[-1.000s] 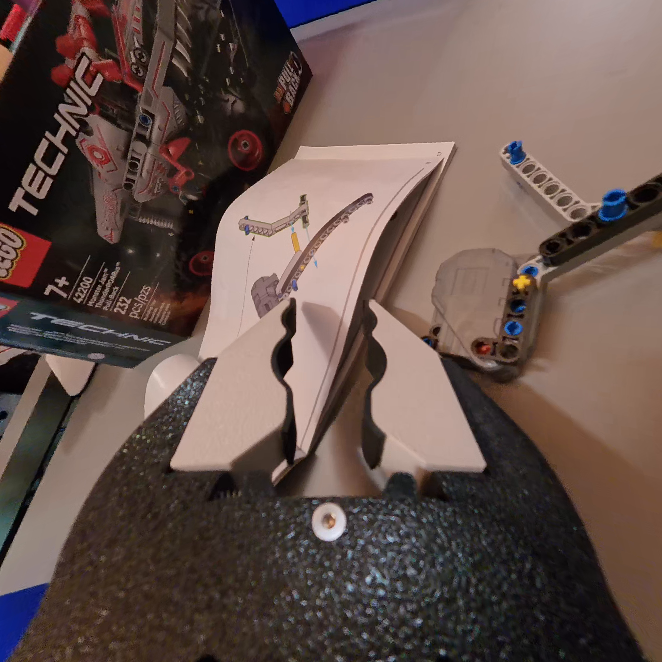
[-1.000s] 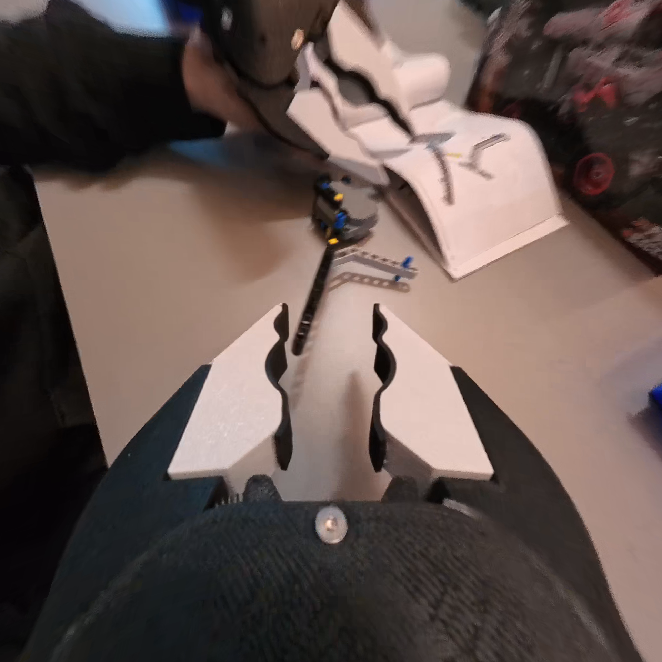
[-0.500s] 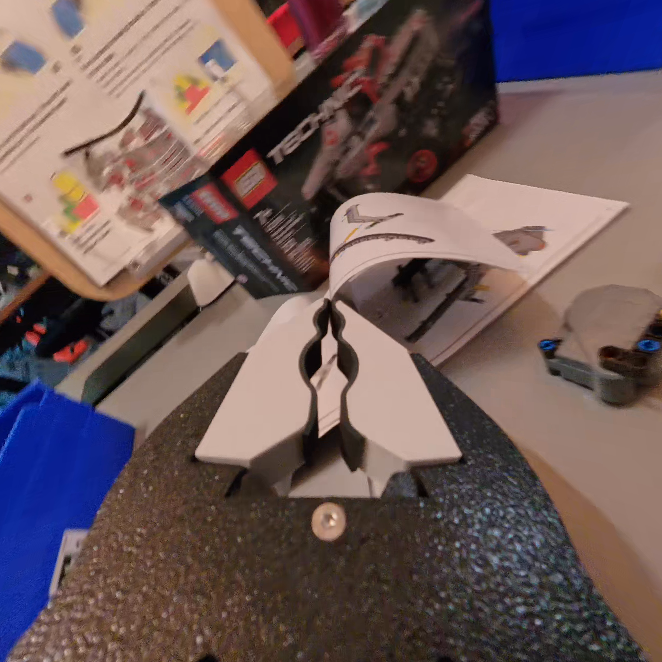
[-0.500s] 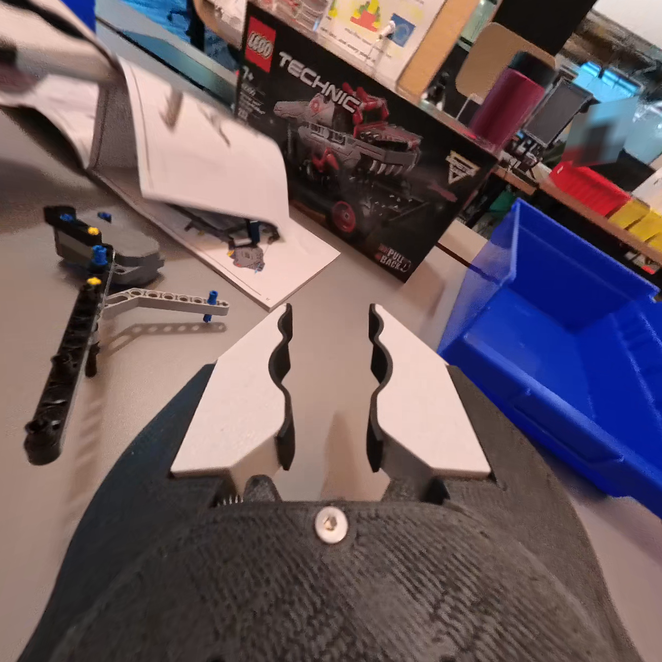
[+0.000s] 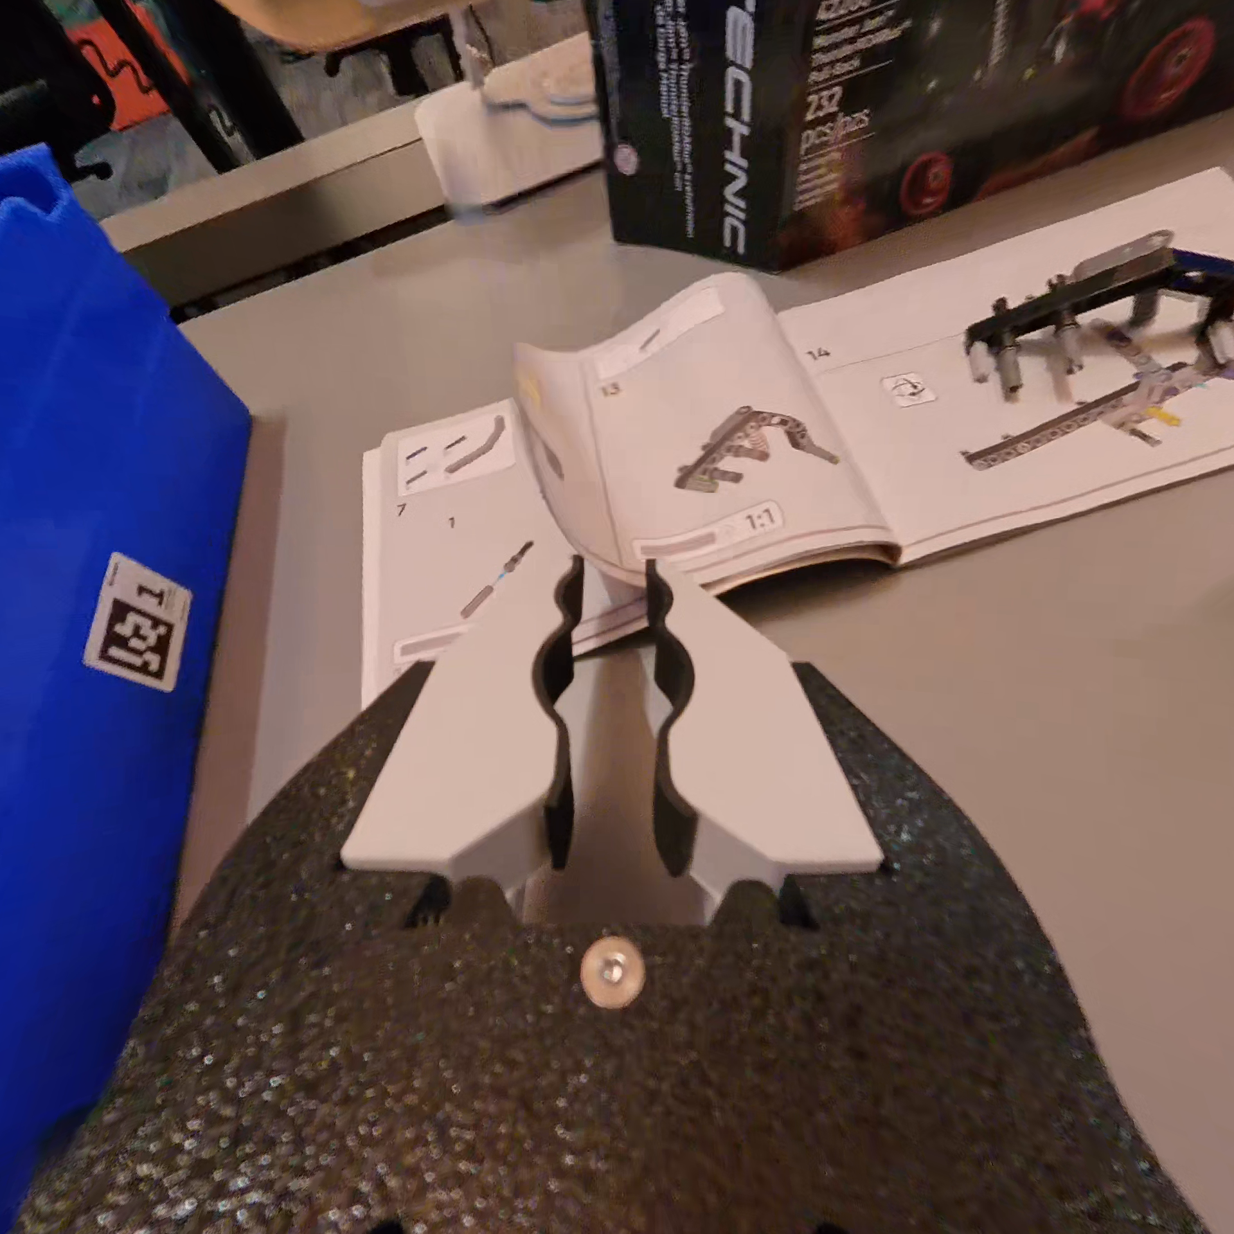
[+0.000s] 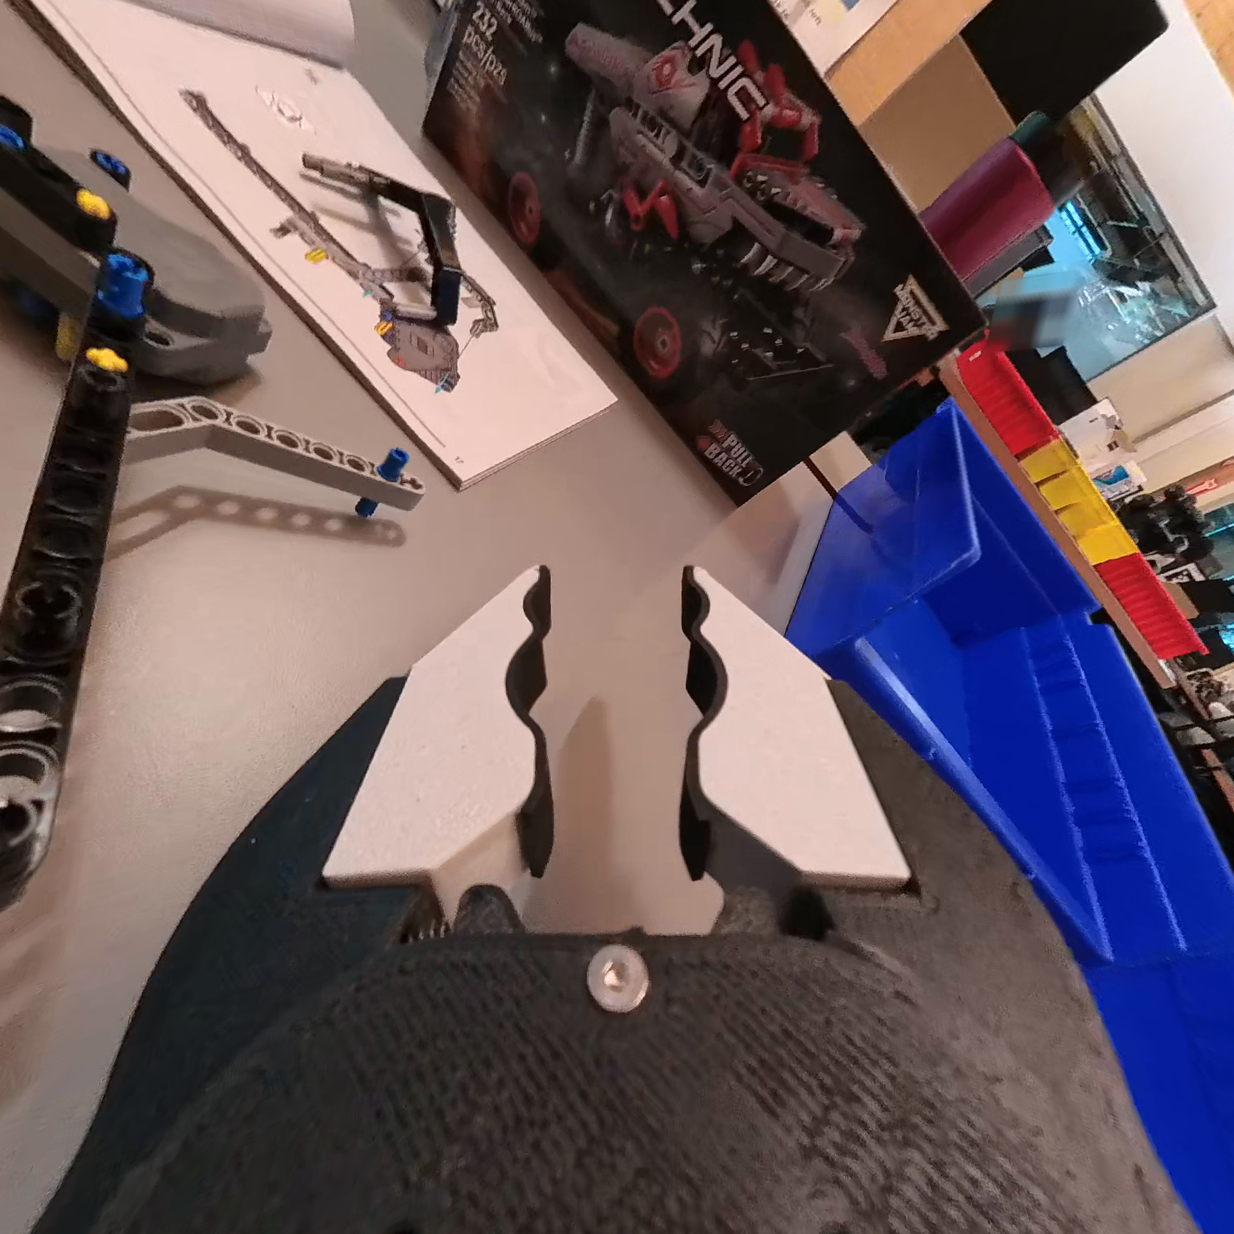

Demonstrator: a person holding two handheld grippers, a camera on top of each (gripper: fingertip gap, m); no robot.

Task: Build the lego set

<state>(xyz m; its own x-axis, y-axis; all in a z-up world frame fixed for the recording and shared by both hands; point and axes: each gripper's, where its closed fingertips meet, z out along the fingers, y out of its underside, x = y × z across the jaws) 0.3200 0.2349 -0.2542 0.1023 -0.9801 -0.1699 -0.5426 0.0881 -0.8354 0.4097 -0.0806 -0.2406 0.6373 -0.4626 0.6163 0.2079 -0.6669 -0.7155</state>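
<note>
Underneath, grey table (image 5: pixel 1001 701) with open booklet (image 5: pixel 835 427), cluttered shelves (image 6: pixel 1102 414) behind.

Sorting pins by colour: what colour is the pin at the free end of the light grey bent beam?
Blue pin, clearest in the right wrist view.

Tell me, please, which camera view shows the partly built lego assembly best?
The right wrist view: the partly built lego assembly lies at its left edge, with its black beam, light grey angled beam and blue and yellow pins visible. The left wrist view shows none of it, only the instruction booklet.
</note>
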